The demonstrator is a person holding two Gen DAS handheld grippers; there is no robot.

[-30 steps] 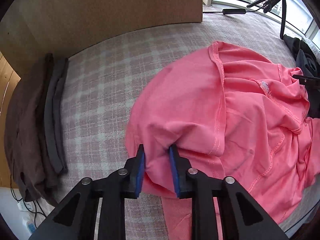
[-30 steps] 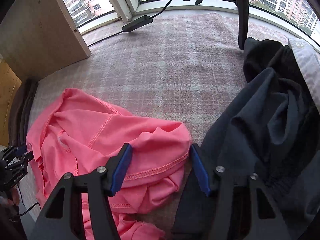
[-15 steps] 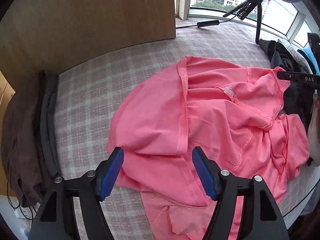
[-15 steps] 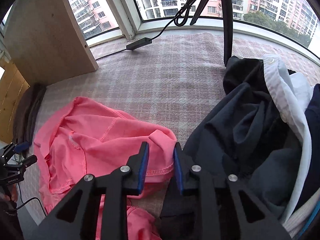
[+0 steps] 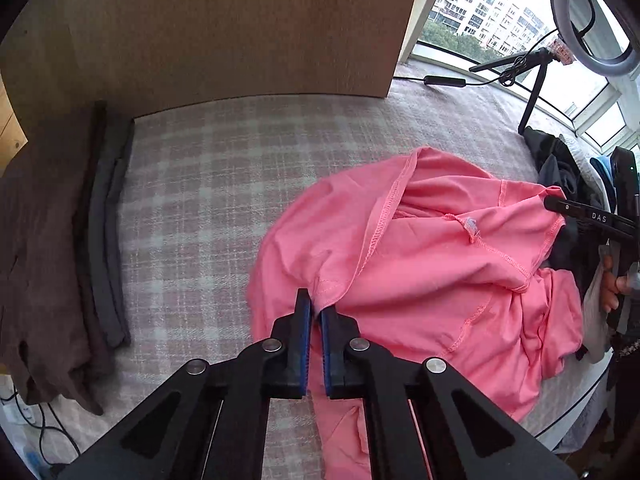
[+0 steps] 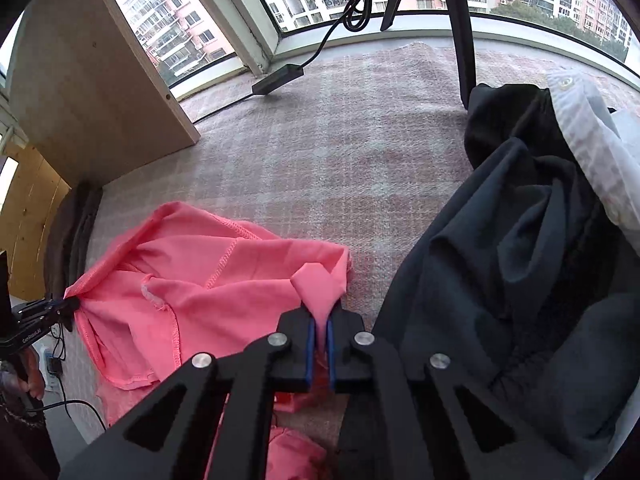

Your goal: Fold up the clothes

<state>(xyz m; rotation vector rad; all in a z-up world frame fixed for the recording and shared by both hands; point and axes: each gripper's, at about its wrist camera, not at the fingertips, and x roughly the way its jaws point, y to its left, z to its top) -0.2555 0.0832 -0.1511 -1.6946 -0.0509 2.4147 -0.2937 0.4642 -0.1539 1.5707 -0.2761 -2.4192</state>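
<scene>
Where the pink-and-grey checked cloth (image 5: 224,184) covers the table, a crumpled coral-pink stitched-seam garment (image 5: 432,264) lies on its near right part, partly lifted at two points.

- Left gripper (image 5: 314,312): blue-padded fingers (image 5: 305,332) narrow, pinching a fold of the pink garment at its near left edge.
- Right gripper (image 6: 319,328): fingers (image 6: 309,344) narrow, clamped on a raised tuft of the same garment at its right edge, just beside a dark navy heap of clothing (image 6: 520,280).
- White ribbed fabric (image 6: 588,140): draped over the dark heap's far side.
- Folded brown and grey clothes (image 5: 60,240): stacked along the table's left edge, well apart from the pink garment.
- Light wooden panel (image 5: 224,28): upright at the far left.
- Black tripod (image 5: 532,88): standing at the far right by the window.
</scene>
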